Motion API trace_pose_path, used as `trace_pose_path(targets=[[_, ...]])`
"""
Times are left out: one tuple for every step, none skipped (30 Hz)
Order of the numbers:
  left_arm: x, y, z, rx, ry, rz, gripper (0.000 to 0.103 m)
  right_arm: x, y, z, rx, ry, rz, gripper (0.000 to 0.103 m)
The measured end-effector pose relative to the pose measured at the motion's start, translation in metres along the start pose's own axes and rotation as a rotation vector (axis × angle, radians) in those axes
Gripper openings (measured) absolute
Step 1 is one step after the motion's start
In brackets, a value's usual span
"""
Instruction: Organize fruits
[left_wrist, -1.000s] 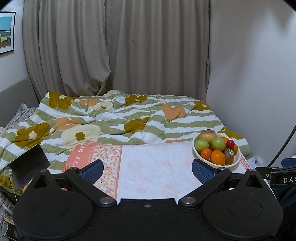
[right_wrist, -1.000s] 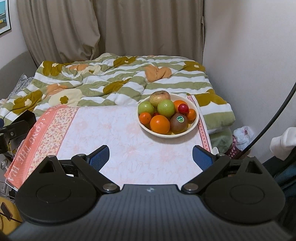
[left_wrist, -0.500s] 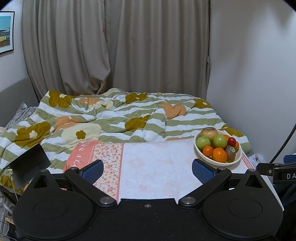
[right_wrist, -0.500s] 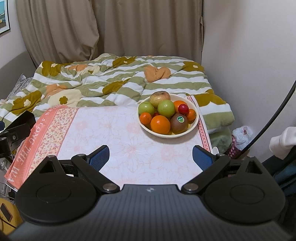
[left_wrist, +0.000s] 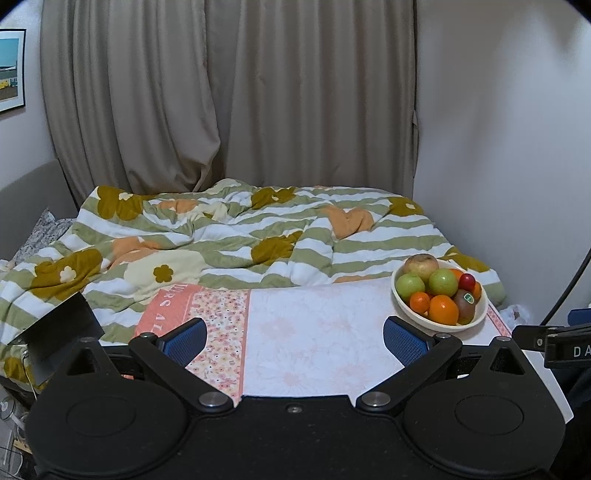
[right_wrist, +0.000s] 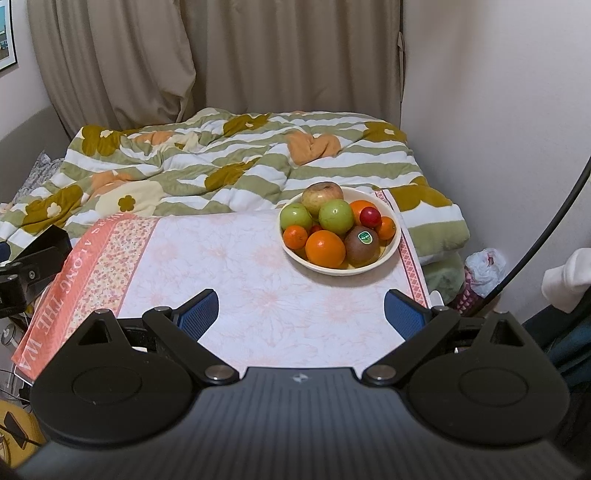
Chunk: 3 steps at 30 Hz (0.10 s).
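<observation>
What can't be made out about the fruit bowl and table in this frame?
- Fruit at the bottom of the bowl: hidden under the top fruit in both wrist views; no full count possible.
- Sticker on the brown fruit: print too small to read.
- Lettering on the cloth's orange border: cut off at the cloth's edge in the right view, and by the left gripper fingers in the left view.
- Table's near edge: behind the right gripper body.
</observation>
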<state>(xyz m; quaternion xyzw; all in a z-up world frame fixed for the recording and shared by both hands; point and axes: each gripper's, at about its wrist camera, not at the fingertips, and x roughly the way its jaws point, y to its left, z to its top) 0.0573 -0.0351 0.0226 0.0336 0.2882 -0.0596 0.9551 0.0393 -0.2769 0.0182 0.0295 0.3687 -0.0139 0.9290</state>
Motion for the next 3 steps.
trace_pose_path(targets=[[0.0005, -0.0004, 0.0003, 0.003, 0.002, -0.001, 0.103, 0.0002, 0.0002, 0.0008, 0.004, 0.001, 0.002, 0.103], [0.0011, 0.0001, 0.0005, 0.005, 0.003, -0.001, 0.103, 0.0006, 0.0005, 0.0015, 0.007, 0.003, 0.002, 0.103], [0.0016, -0.0005, 0.0006, 0.007, 0.005, -0.001, 0.103, 0.0016, -0.0001, 0.0019, 0.01, 0.005, 0.003, 0.103]])
